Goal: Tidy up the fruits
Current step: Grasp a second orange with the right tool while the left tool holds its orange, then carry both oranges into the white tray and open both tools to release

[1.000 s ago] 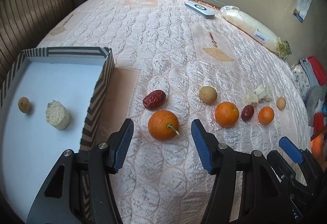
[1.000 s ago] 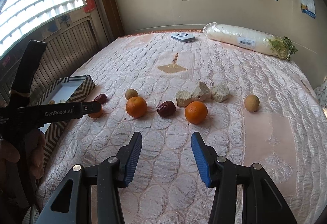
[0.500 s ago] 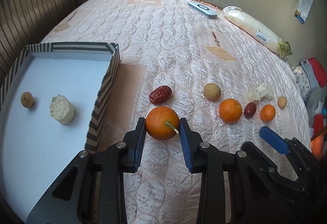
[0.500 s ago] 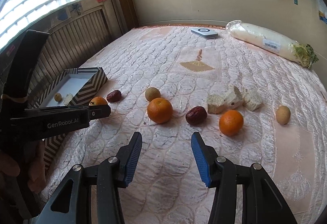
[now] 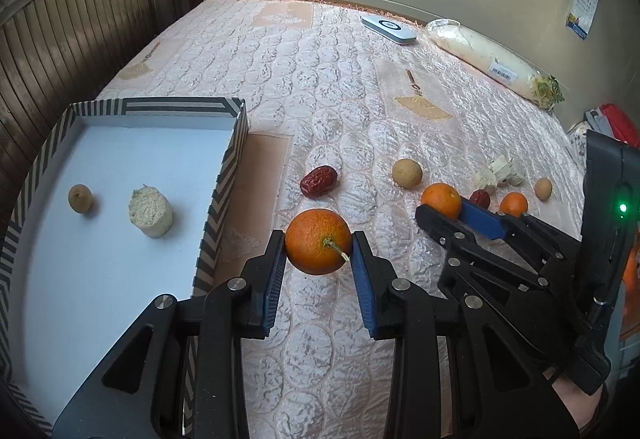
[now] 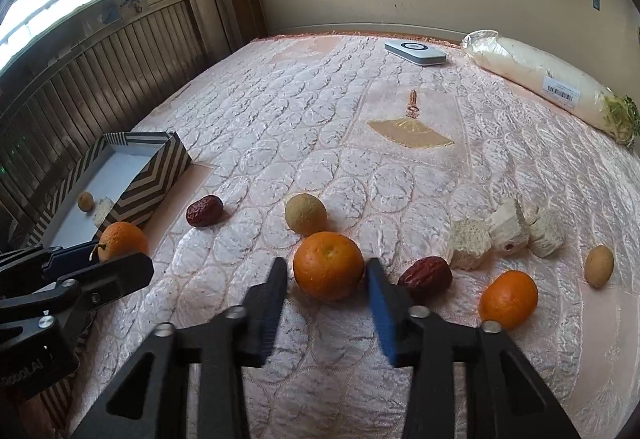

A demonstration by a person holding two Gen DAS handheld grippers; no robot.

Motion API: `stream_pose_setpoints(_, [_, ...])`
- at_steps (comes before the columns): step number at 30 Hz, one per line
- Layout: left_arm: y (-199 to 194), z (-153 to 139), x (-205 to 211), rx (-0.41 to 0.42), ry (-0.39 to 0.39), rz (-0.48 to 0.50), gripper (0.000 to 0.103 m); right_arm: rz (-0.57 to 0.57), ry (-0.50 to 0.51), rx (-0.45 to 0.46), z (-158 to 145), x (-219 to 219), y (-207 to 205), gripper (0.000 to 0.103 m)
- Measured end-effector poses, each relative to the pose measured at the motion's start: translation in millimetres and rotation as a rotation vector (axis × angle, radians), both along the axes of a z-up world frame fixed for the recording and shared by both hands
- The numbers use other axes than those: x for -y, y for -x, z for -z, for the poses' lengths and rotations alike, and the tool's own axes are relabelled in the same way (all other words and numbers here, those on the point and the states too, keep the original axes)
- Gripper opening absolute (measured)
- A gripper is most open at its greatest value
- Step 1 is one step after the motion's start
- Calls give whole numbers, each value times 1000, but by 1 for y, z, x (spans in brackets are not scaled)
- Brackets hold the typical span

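Observation:
My left gripper (image 5: pixel 319 251) is shut on an orange with a stem (image 5: pixel 319 242), held just above the quilted bed beside the striped box (image 5: pixel 224 175). A small brown fruit (image 5: pixel 80 198) and a white chunk (image 5: pixel 151 213) lie in the box. My right gripper (image 6: pixel 326 271) has a second orange (image 6: pixel 328 265) between its jaws, which are closing. A thin gap still shows at the left pad. Around it lie two red dates (image 6: pixel 426 275) (image 6: pixel 205 211), a round brown fruit (image 6: pixel 306 213), a smaller orange (image 6: pixel 508 299), white chunks (image 6: pixel 508 229) and a small tan fruit (image 6: pixel 599 265).
A wrapped white radish (image 6: pixel 548 87) and a flat white device (image 6: pixel 415 53) lie at the far side of the bed near the wall. Wooden panelling (image 6: pixel 80 87) runs along the left edge. In the right wrist view the left gripper (image 6: pixel 100 267) reaches in at lower left.
The left jaws closed onto the stemmed orange and raised it slightly. The right gripper moved forward and down to the second orange, and its jaws narrowed around it.

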State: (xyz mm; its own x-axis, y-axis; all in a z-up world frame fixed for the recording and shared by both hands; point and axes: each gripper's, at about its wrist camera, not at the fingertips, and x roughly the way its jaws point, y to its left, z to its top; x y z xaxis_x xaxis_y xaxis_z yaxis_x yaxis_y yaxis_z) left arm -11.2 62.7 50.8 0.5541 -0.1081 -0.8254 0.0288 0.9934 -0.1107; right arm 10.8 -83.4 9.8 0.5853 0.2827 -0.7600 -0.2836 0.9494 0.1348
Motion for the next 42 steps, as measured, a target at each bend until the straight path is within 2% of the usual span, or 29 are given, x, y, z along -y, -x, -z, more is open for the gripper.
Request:
stream_pose_setpoints(7, [7, 1, -3, 11, -17, -8, 32, 3, 0, 50, -11, 3, 26, 32])
stream_pose_setpoints(21, [30, -16, -18, 87, -67, -45, 32, 40, -4, 140, -47, 6, 67, 32])
stream_pose_setpoints(42, [52, -33, -74, 146, -87, -148, 32, -89, 16, 201, -72, -58, 90, 32])
